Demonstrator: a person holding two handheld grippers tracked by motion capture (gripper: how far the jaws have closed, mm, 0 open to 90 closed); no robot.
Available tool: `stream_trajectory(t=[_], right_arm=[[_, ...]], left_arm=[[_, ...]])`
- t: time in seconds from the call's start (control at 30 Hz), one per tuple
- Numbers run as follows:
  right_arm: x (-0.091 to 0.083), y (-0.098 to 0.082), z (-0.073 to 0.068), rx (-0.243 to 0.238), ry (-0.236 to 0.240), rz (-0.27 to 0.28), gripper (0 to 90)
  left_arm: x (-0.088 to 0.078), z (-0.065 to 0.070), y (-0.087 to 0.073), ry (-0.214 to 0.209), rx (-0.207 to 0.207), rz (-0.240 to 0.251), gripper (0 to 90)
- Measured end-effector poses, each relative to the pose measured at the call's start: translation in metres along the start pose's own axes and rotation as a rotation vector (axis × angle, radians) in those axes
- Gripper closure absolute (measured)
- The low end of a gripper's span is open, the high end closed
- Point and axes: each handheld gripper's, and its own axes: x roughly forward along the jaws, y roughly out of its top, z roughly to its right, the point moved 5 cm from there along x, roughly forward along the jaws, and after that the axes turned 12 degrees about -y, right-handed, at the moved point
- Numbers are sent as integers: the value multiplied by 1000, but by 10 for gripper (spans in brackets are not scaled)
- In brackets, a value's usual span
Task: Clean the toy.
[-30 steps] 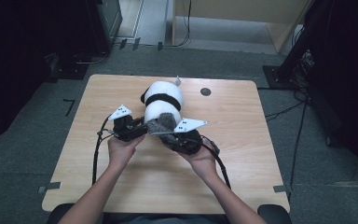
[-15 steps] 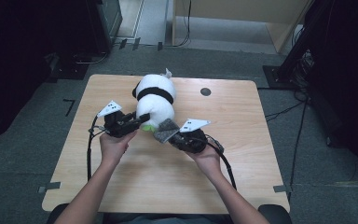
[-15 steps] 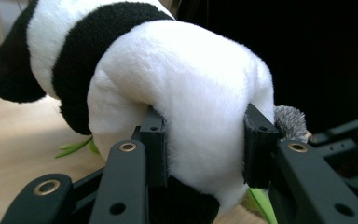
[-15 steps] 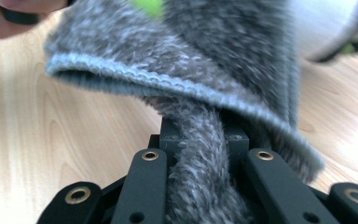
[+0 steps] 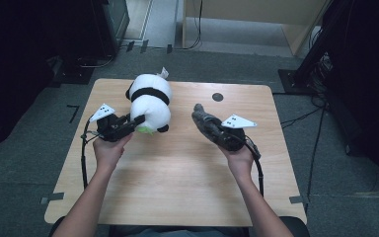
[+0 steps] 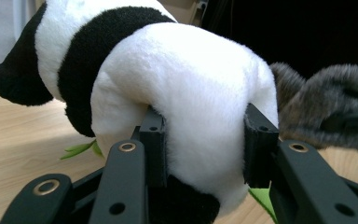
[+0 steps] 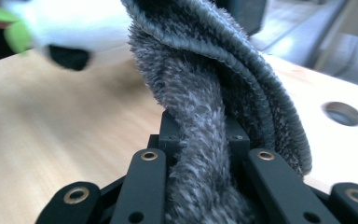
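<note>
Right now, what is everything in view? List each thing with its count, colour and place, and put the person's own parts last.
panda plush: one, white and black with green leaf bits, on the table's far left part, pinched at its near end.
grey cloth: one, dark grey and fuzzy, right of centre, standing up out of closed jaws.
table: one, light wood, centre of the high view.
cable hole: one, dark and round, in the table's far right part.
floor: grey carpet all round the table.
left gripper: one, black, shut on the panda plush.
right gripper: one, black, shut on the grey cloth.
forearms: two, entering from the bottom edge.
</note>
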Motion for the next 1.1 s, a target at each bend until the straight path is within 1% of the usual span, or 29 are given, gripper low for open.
stream_trajectory(t=[0.03,0.1,0.17,0.23,0.3,0.37,0.53,0.63,0.67,0.7,0.77,0.83,0.93,0.97,1.0,1.03,1.1], right_arm=[[0,-2,8,12,-29,-8,763],[1,-6,20,43,-64,-14,763],[1,-9,31,87,-79,-24,763],[1,-11,40,111,-93,-23,763],[2,-12,50,136,-120,-7,763],[3,-15,58,159,-138,-3,763],[4,-22,74,167,-184,0,759],[6,-26,85,192,-198,-7,756],[6,-28,88,199,-201,-11,754],[8,-30,93,205,-205,-21,750],[12,-35,100,211,-216,-39,748],[16,-41,108,214,-224,-67,747],[23,-52,118,213,-242,-105,743],[24,-54,119,216,-245,-108,741],[27,-57,121,234,-242,-111,735],[29,-59,122,246,-238,-116,731],[32,-62,122,248,-237,-116,703]], left_arm=[[-1,-2,-1,4,8,-9,601],[-2,-6,-4,15,17,-17,599],[-3,-12,-6,27,15,-24,598],[-4,-16,-8,31,12,-25,599],[-6,-22,-10,33,8,-26,598],[-7,-27,-13,40,2,-29,598],[-12,-39,-15,55,-21,-18,598],[-15,-43,-15,74,-10,-19,597],[-15,-43,-15,74,-10,-19,597],[-16,-48,-15,73,-20,-17,597],[-15,-52,-17,71,-31,-20,596],[-14,-56,-19,83,-24,-33,594],[-11,-63,-23,83,-32,-51,584],[-10,-65,-25,86,-34,-65,578],[-9,-67,-26,95,-27,-76,572],[-9,-67,-27,93,-29,-77,566],[-9,-68,-28,89,-36,-79,543]])
